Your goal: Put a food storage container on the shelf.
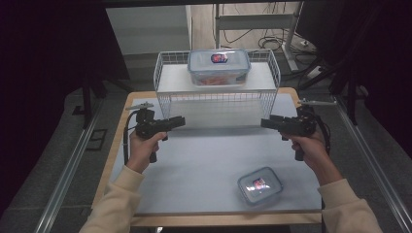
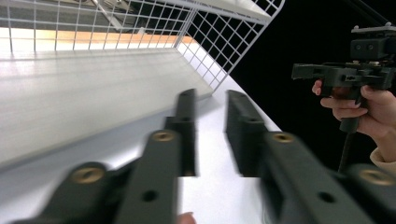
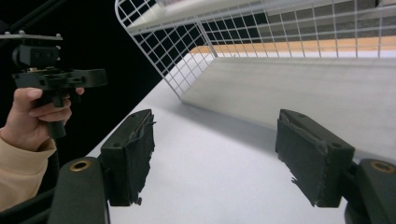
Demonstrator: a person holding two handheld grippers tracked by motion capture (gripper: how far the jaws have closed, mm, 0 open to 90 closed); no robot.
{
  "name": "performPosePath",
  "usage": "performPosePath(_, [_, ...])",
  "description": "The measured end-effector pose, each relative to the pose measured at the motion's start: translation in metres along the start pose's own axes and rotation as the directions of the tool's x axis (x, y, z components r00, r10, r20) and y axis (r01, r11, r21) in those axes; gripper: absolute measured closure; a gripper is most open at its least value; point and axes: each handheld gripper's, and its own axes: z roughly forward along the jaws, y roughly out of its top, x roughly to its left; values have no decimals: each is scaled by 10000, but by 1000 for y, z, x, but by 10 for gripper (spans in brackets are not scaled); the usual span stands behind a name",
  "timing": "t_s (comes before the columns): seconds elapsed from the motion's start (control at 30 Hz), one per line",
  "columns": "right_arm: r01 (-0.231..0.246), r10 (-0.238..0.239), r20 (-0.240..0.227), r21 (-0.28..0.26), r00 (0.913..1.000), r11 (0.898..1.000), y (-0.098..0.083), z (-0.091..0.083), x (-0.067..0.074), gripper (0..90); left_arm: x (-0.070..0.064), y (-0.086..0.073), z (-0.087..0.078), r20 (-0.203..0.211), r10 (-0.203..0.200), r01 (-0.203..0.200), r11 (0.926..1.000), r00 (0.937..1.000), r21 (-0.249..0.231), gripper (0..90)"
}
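The small lidded container (image 1: 260, 185) lies on the near right of the tabletop (image 1: 194, 165), nearer the right hand-held gripper (image 1: 265, 123) than the left hand-held gripper (image 1: 180, 121); both hover empty, jaws parted, pointing inward.

The left gripper (image 2: 210, 135) showed blurred — its arms ran off the bottom edge. The wire rack (image 2: 224, 51) was cropped at the top.
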Motion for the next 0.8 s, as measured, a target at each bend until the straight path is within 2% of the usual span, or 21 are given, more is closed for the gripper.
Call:
performPosePath(0.07, [-63, 63, -16, 53, 10000, 10000, -12, -3, -3, 281, -1, -8, 1, 168, -175, 175, 9998, 9997, 16, 509])
performPosePath(0.1, [-127, 127, -49, 53, 9999, 9999, -17, -3, -4, 281, -3, -17, 2, 52, -30, 29, 9999, 10000, 109, 472])
performPosePath(0.13, [-127, 127, -49, 53, 9999, 9999, -17, -3, -4, 281, -3, -17, 2, 52, -30, 29, 9999, 10000, 109, 437])
performPosePath(0.17, [-249, 250, -111, 135, 9996, 9996, -27, -4, -6, 280, -5, -21, 2, -19, 64, -64, 9998, 10000, 167, 407])
performPosePath(0.2, [-249, 250, -111, 135, 9996, 9996, -27, -4, -6, 280, -6, -24, 2, -63, 86, -85, 9997, 9999, 230, 407])
performPosePath(0.23, [-339, 341, -49, 213, 9994, 9992, -36, -6, -8, 280, -9, -31, 1, -292, 306, -296, 9989, 9991, 355, 353])
performPosePath(0.27, [-391, 392, -44, 206, 9992, 9990, -40, -7, -9, 280, -9, -31, 1, -292, 306, -296, 9989, 9991, 355, 339])
performPosePath(0.37, [-433, 433, -9, 234, 9991, 9988, -47, -8, -10, 280, -10, -42, 0, -629, 700, -665, 9962, 9956, 557, 310])
performPosePath(0.47, [-282, 281, 42, 319, 9996, 9991, -55, -10, -12, 280, -7, -52, 0, -757, 783, -732, 9950, 9941, 679, 286])
performPosePath(0.63, [-304, 302, 43, 378, 9995, 9988, -65, -12, -12, 281, -1, -61, -2, -956, 683, -604, 9947, 9931, 830, 266])
performPosePath(0.7, [-62, 54, 170, 471, 9998, 9989, -68, -12, -11, 284, 1, -63, -3, -994, 564, -482, 9954, 9935, 831, 261])
performPosePath(0.8, [34, -49, 275, 557, 9996, 9984, -69, -11, -10, 286, 3, -66, -3, -1082, 557, -468, 9954, 9926, 832, 261])
